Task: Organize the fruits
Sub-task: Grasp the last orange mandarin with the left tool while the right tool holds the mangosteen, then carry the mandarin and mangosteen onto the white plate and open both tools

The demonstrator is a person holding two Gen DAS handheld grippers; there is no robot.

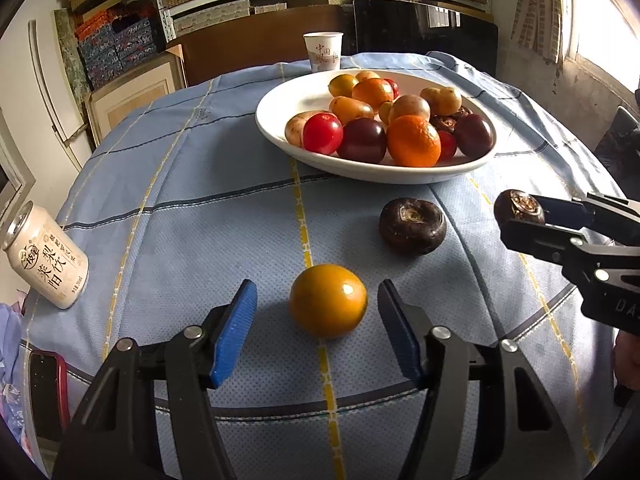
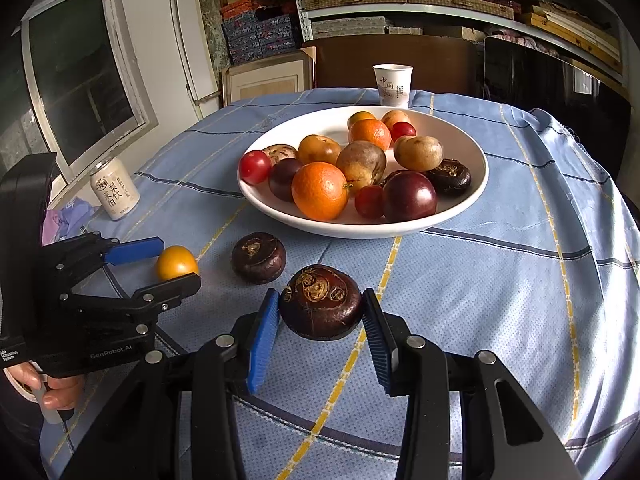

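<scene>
Our left gripper [image 1: 316, 320] stands open around a yellow fruit [image 1: 328, 301] that sits on the blue tablecloth [image 1: 192, 184]; its blue pads [image 1: 236, 332] flank the fruit with a gap on each side, so nothing is gripped yet. From the right wrist we see the same fruit between those fingers, low at the left edge of the table.

Our right gripper [image 2: 320, 332] is clenched on a dark brown chestnut [image 2: 320, 302], both pads pressed to its flanks. We cannot tell whether it is lifted clear of the cloth. In the left view that chestnut shows at the far right, at the tips of the black fingers.

Between the two grippers, a second chestnut [image 1: 413, 225] lies free on the cloth, just short of the bowl.

Beyond it stands the white bowl [image 1: 280, 100], filled with oranges [image 1: 414, 141], red tomatoes [image 1: 322, 133], dark purple fruits [image 1: 362, 140], yellow-brown ones and more chestnuts.

A drink can [image 1: 46, 254] stands near the table's left edge, and a paper cup [image 1: 323, 51] stands behind the bowl.
</scene>
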